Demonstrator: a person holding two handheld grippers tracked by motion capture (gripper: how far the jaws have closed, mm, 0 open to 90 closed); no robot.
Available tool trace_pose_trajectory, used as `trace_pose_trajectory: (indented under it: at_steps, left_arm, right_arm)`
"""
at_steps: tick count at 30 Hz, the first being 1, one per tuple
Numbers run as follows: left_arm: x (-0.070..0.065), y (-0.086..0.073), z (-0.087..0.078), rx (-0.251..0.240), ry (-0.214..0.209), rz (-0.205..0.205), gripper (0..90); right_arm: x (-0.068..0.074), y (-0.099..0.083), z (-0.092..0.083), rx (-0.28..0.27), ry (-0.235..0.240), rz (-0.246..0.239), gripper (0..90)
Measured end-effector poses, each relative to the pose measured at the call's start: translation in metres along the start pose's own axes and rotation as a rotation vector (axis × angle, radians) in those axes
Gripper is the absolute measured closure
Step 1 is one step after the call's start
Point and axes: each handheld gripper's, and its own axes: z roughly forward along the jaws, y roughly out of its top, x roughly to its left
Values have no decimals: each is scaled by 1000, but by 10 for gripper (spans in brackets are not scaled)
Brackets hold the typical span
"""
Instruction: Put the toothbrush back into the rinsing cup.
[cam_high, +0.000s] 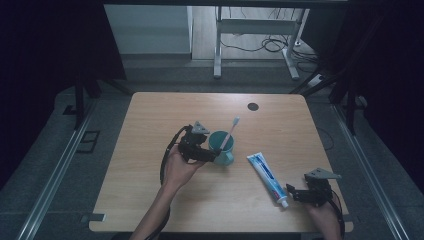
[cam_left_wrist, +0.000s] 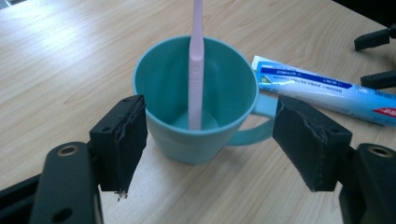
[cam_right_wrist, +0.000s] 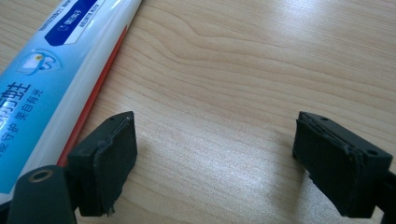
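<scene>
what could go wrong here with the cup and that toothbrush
The left gripper stands open, its fingers close on either side of the teal cup; a careless nudge could tip the cup. The pink toothbrush leans loose inside and might fall out. The toothpaste tube lies close by the right gripper and could get knocked.

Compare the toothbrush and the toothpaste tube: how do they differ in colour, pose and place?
The toothbrush is pink; the toothpaste tube is white and blue. The toothbrush stands leaning inside the teal cup; the toothpaste tube lies flat on the table. The toothbrush is thin, the toothpaste tube broader. No tool holds either.
</scene>
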Motion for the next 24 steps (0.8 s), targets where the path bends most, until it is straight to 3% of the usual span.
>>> trace_pose_trajectory:
  at_steps: [14,24]
  left_arm:
    - [-3,-26,-15,-17,-21,-14,206]
    - [-9,-57,-23,-16,3,-17,151]
  right_arm:
    - [1,0,0,1,-1,5,123]
    - [1,1,1,5,2,3,104]
